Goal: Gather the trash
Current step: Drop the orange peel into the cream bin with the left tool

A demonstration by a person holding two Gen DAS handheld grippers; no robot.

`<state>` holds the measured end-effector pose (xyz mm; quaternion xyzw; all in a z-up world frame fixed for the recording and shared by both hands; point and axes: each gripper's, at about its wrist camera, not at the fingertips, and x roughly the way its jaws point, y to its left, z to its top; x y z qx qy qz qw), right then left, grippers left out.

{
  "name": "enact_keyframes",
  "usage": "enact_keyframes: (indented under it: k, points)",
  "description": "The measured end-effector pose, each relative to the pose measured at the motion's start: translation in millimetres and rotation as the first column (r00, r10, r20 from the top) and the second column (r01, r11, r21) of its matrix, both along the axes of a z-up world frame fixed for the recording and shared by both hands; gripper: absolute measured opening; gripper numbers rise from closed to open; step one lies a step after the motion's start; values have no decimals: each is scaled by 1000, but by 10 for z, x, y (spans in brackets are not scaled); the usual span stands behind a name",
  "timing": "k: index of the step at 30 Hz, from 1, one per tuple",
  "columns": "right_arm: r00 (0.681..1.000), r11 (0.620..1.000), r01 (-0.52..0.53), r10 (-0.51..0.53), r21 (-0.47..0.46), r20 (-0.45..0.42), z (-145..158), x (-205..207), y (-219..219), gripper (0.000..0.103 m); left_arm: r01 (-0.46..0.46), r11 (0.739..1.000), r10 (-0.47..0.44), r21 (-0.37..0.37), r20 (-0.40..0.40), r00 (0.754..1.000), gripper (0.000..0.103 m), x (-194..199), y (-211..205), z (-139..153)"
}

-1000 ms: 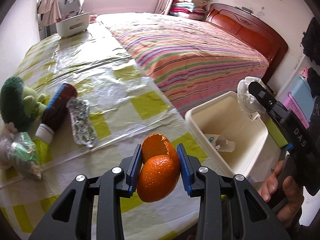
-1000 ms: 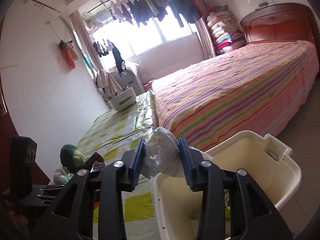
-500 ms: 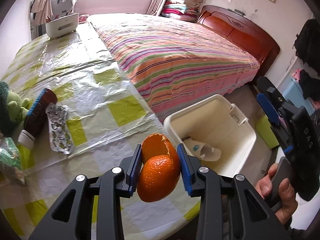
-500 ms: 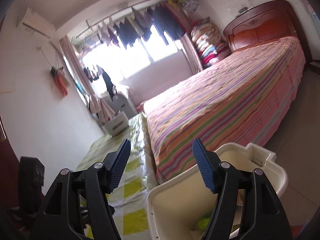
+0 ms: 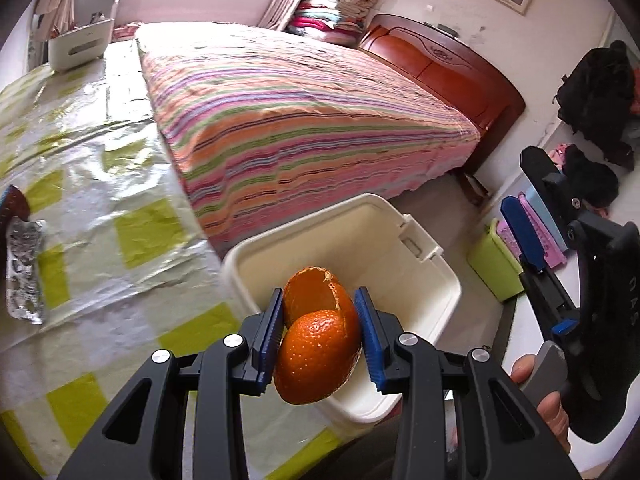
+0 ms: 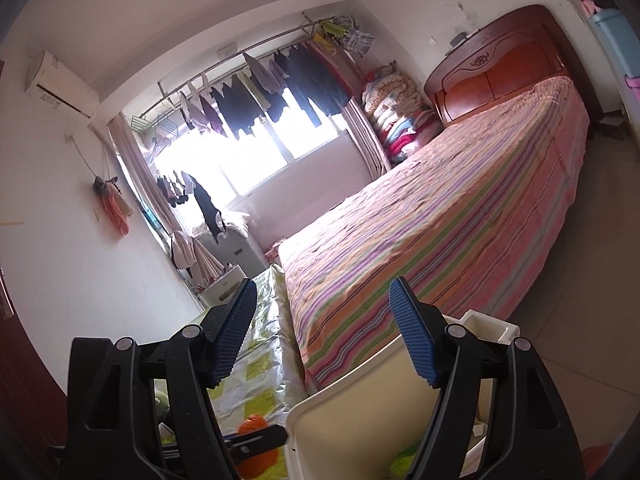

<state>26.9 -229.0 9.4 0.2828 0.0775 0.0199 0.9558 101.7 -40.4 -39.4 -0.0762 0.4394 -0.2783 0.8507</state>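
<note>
My left gripper point(image 5: 319, 336) is shut on an orange peel point(image 5: 318, 350) and holds it over the near rim of the cream plastic bin point(image 5: 428, 258), beside the table edge. The peel also shows in the right wrist view point(image 6: 254, 426). My right gripper point(image 6: 323, 336) is open and empty, raised above the bin point(image 6: 352, 412); it also shows at the right in the left wrist view point(image 5: 536, 236). A crumpled foil wrapper point(image 5: 24, 270) lies on the table at the left.
The table point(image 5: 120, 208) has a green-and-white checked plastic cover. A striped bed point(image 5: 304, 112) stands behind the bin. A white basket point(image 5: 78, 44) sits at the table's far end. A green box point(image 5: 494, 266) stands on the floor right of the bin.
My left gripper has carried the orange peel rightward from over the table to over the bin. My right gripper opened, released the white plastic bag and lifted up.
</note>
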Motion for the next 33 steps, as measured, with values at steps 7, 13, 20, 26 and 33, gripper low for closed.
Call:
enact_keyframes:
  k: [7,13,20,26,33]
  points:
    - [1000,1000,5,-5,-15,23,23,-25,71,68,23,1000,-23,-19,-1,1000,35,6,-114,-2]
    - [999,1000,16,-16,-2,33,-4,-79,19,68,15,999,-13,-39,31,999,64,-30,-191,49]
    - [999,1000,15,-15,4,34,-38,-105,6,68,-27,998,33,-59,102,994,79,-100,-109,176]
    - [1000,1000,0,0,-2,24,-39,-73,38,69,-127,990,133,-65,97,986,79,-53,203,269]
    - [999,998,-54,54,-22,-8,-55,50,197,70,-237,970,241,-56,72,968,79,-22,580,328]
